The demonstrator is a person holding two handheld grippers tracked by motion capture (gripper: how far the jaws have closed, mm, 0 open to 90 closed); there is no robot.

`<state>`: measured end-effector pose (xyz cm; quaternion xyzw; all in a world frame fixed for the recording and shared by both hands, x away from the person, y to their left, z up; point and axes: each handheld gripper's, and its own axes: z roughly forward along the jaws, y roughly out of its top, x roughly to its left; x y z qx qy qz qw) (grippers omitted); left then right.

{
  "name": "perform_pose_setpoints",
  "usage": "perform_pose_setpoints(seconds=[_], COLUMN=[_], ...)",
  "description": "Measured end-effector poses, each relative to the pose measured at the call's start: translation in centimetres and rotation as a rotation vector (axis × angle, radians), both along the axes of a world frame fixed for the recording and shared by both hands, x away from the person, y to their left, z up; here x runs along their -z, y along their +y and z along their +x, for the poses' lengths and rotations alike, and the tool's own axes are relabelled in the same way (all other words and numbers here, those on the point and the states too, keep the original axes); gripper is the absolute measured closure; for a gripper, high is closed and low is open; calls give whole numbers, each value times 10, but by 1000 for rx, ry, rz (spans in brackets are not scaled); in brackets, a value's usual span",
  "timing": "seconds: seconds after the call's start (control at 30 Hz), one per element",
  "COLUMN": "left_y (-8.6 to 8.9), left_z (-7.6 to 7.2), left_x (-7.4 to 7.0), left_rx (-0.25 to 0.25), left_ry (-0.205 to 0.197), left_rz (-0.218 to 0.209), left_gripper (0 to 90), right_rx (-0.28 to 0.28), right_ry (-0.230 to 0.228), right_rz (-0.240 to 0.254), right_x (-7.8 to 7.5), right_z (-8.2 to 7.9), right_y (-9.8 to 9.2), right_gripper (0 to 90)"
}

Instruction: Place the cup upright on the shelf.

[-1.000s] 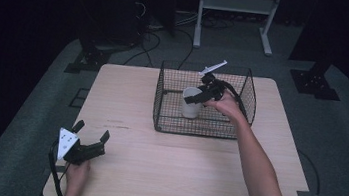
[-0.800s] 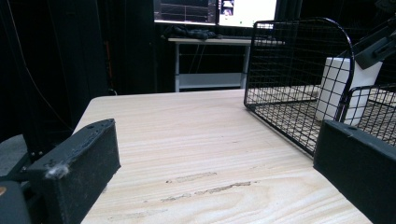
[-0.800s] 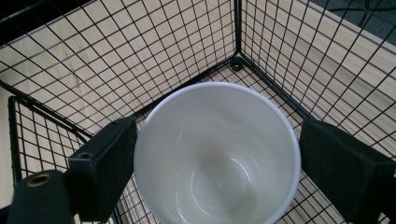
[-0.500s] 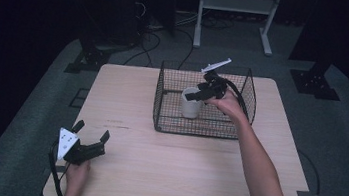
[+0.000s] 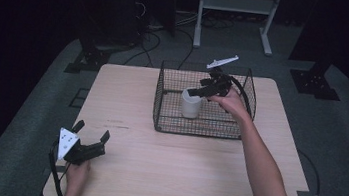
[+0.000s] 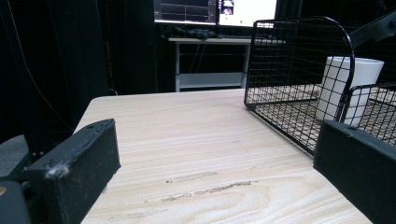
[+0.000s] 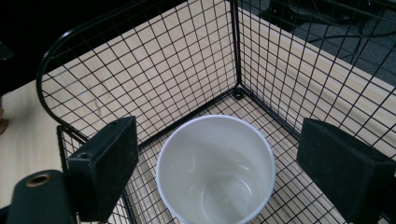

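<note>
Left gripper [image 5: 90,144] rests on the tabletop [image 5: 164,162], fingers spread, nothing between them. Right gripper [image 7: 217,163] hangs above the white cup [image 7: 215,169] in the wire basket [image 5: 202,126], fingers spread to either side, not touching it. Cup stands upright, long axis vertical, mouth facing the fingers. Against the earlier frame, cup and both grippers are unmoved.

The cup [image 5: 191,103] is plain white inside and out, and it stands in a black wire basket [image 5: 199,128] with a square grid pattern. The table [image 5: 164,167] is pale wood with a light grain and a few darker scuff marks. Both grippers, left [image 5: 91,135] and right [image 5: 192,92], are black, each topped by a light grey plate.
</note>
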<state>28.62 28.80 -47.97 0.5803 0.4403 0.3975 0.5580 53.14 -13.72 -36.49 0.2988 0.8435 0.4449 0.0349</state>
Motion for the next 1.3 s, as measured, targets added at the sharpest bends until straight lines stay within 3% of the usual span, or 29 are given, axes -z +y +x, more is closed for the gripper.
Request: perform_pose_setpoints(seconds=[0.53, 1.3], left_y=[0, -1], left_z=[0, 0], left_x=[0, 0], left_rx=[0, -2], left_ry=[-1, 2], left_rz=[0, 5], left_gripper=[0, 0], right_rx=[2, -26], right_ry=[-10, -24], right_rz=[32, 62], right_x=[-11, -18], right_z=[-9, -37], right_y=[-6, -24], right_gripper=[122, 125])
